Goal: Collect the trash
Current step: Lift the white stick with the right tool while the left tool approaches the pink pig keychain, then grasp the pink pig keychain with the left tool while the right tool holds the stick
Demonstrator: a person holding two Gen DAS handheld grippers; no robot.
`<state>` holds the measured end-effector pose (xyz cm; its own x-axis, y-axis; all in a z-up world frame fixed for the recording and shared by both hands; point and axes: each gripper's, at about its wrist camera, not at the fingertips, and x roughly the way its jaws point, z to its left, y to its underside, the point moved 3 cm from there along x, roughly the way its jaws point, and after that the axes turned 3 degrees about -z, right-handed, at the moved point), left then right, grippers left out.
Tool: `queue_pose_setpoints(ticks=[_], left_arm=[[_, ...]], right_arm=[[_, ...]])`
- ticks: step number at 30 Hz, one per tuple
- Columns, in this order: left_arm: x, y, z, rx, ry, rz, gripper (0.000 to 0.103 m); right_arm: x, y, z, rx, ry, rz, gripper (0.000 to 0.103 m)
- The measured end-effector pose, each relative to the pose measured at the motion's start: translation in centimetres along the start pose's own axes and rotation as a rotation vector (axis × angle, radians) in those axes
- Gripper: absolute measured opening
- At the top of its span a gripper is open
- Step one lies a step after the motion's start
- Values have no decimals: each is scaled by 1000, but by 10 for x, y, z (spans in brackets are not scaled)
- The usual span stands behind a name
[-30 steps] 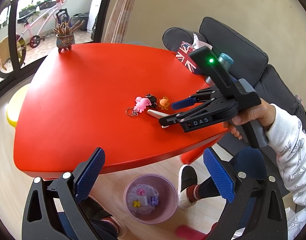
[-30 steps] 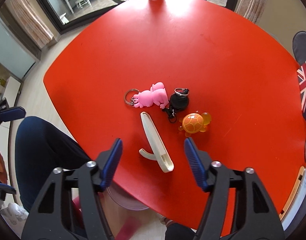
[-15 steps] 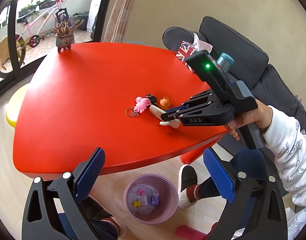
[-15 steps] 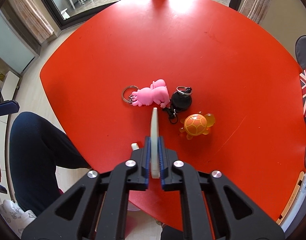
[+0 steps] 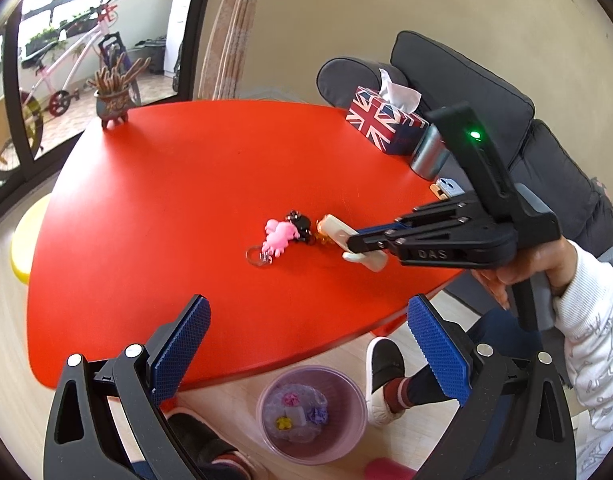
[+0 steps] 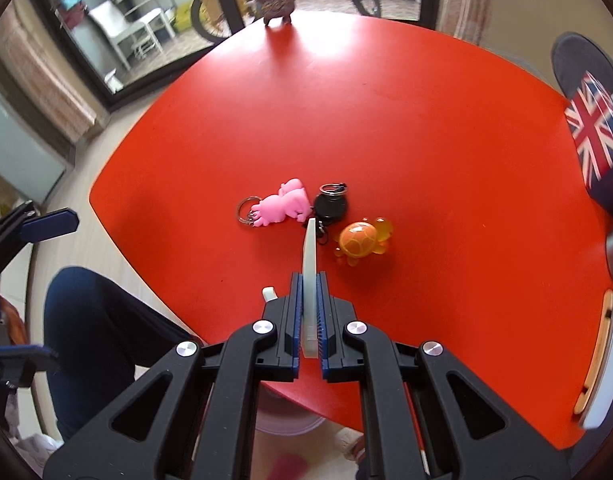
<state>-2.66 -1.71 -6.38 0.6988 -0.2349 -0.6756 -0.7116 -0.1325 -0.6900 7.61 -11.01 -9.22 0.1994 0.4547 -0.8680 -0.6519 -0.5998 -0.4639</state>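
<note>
My right gripper (image 6: 309,312) is shut on a cream plastic hook (image 6: 309,256) and holds it just above the red table (image 6: 386,120). In the left wrist view the right gripper (image 5: 356,242) grips the hook (image 5: 338,232) near the table's right front edge. My left gripper (image 5: 306,344) is open and empty, in front of the table edge, above a pink trash bin (image 5: 310,414) on the floor. The bin holds a few small scraps.
A pink pig keychain (image 6: 282,208), a black badge reel (image 6: 332,204) and an orange turtle (image 6: 360,240) lie mid-table. A Union Jack tissue box (image 5: 384,122), a grey can (image 5: 428,156) and a phone (image 6: 602,360) sit at the right edge. A small plant pot (image 5: 112,106) stands at the far end.
My right gripper closed on the cream hook, turned it on edge and lifted it off the table, drawing back toward the front edge. The left gripper stayed open and still.
</note>
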Motion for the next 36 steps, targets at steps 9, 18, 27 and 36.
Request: queue_pose_setpoints(ticks=[9,18,27,36], left_arm=[[26,-23,-5,79,-37,42,95],[65,-46,0,158,-44,117,95],[113,-55,3,250,-62,249,95],[142,-47,7,280,-57,355,73]], right_arm=[[-17,8,-15,69,4,-31,6],[-26,17,-29,103,14,-45,6],[-32,20,-39,124,19,-58,6],[-32,24,-43,143,20,-59,6]])
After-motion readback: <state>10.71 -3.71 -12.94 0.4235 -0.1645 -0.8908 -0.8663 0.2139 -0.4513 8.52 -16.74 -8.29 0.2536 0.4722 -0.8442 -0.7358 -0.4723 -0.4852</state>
